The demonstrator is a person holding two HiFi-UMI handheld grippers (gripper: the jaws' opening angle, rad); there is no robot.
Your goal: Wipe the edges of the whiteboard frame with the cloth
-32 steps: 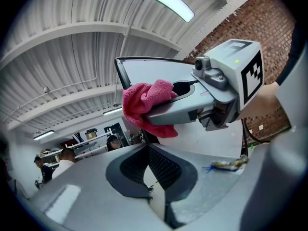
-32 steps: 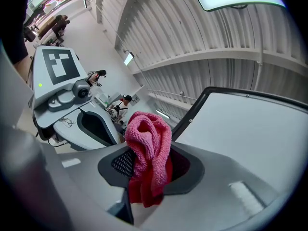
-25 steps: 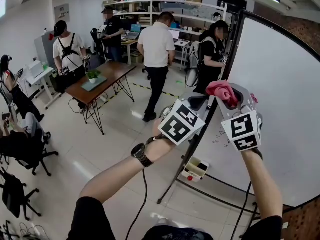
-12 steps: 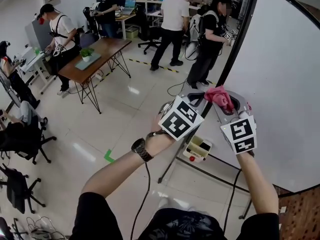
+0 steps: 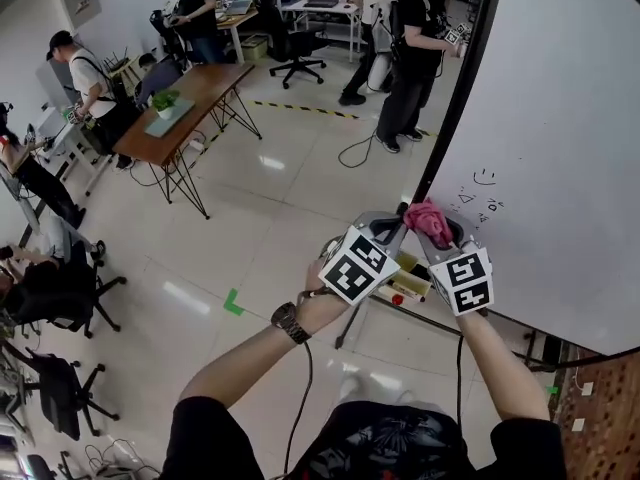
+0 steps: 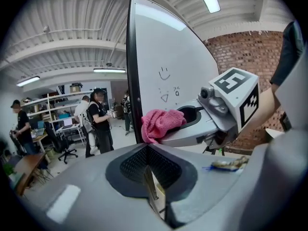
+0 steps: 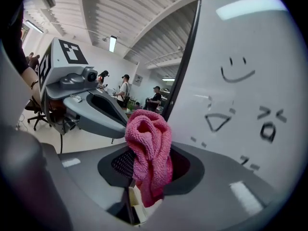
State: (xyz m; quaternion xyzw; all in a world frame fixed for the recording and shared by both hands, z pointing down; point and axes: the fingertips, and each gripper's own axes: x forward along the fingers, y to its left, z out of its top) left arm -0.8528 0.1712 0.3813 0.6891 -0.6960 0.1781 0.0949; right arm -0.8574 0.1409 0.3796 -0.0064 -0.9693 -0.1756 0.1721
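Right hand-held gripper (image 7: 144, 198): jaws clamped on the pink cloth (image 7: 148, 150), which is pinched at its lower end and stands bunched above the jaw tips. Left hand-held gripper (image 6: 155, 189): jaws together, nothing between them. The cloth sits just beside the black whiteboard frame (image 5: 452, 108), near the lower part of its left edge; no view confirms contact. The left gripper view shows the right unit from the side, with the cloth projecting past its jaws toward the frame. The right gripper view alone shows the clamp point. Only the head view shows both forearms side by side, and a wooden bench (image 5: 200, 83) well apart across the floor.
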